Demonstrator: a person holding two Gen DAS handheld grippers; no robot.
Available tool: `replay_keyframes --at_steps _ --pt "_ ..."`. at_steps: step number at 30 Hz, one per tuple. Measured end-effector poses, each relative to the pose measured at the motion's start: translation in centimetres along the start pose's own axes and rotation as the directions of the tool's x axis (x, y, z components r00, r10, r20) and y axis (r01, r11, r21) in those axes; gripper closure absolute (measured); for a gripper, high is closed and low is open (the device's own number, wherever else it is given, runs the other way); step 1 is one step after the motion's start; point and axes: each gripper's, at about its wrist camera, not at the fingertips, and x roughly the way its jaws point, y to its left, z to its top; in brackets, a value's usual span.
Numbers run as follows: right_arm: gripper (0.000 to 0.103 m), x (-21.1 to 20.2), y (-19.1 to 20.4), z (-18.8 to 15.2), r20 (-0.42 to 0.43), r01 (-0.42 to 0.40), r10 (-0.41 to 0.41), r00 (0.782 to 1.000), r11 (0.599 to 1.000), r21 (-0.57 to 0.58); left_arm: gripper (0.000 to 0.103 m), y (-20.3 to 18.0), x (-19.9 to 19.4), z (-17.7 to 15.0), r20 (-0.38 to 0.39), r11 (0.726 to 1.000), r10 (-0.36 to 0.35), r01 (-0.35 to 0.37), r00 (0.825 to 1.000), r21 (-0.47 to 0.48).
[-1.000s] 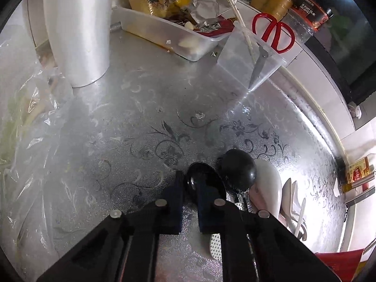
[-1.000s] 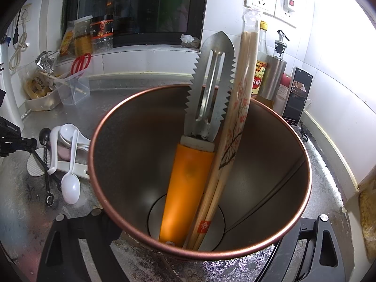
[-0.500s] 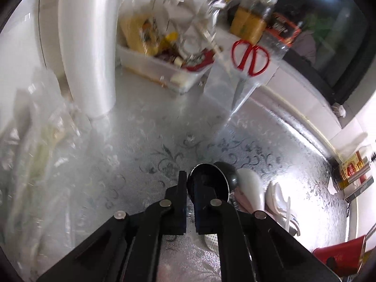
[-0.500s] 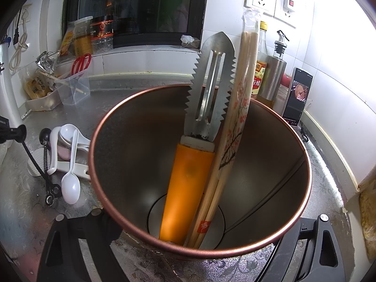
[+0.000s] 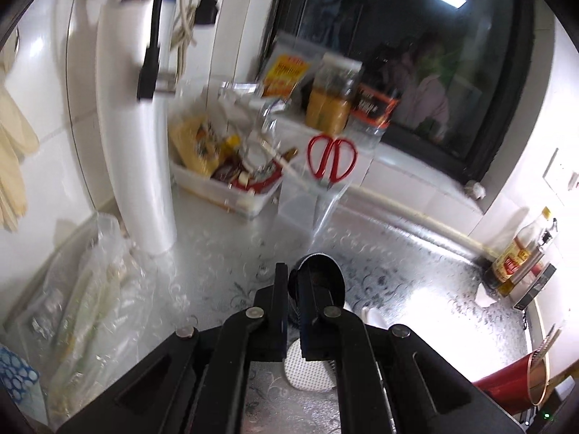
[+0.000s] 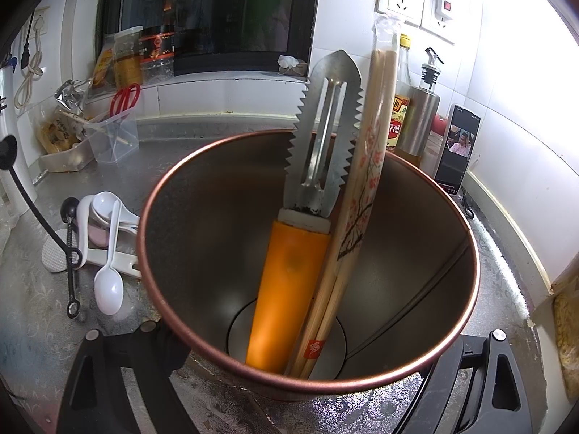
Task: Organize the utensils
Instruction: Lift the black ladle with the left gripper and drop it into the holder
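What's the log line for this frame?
left gripper: shut on black spoon | right gripper: shut on utensil holder | holder contents: peeler, chopsticks

Cup [image 6: 466, 253] on table [image 6: 32, 289], held between right gripper [image 6: 307, 379] fingers. Peeler [image 6: 300, 238] and chopsticks [image 6: 365, 166] upright inside cup, chopsticks right of peeler. Spoons [image 6: 108, 249] on table left of cup. Ladle [image 5: 322, 275] lifted above table, clamped in left gripper [image 5: 294, 307]. Scissors [image 5: 331, 159] in bin [image 6: 112, 141] behind spoons, near windowsill.
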Motion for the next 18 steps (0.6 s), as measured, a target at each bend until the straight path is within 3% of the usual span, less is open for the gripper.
replay_keyframes --at_steps 7,13,18 --pt "0.010 0.0 0.0 0.0 0.001 0.001 -0.001 1.000 1.000 -0.001 0.099 -2.3 -4.5 1.7 0.102 0.997 -0.063 0.058 0.993 0.053" --pt "0.010 0.0 0.0 0.0 0.000 0.001 -0.001 1.000 1.000 -0.001 0.099 -5.4 -8.9 2.9 0.201 0.979 -0.165 0.136 0.966 0.151" --pt "0.010 0.0 0.0 0.0 0.000 0.001 -0.001 1.000 1.000 -0.001 0.099 -8.2 -11.0 3.3 0.227 0.956 -0.238 0.187 0.944 0.224"
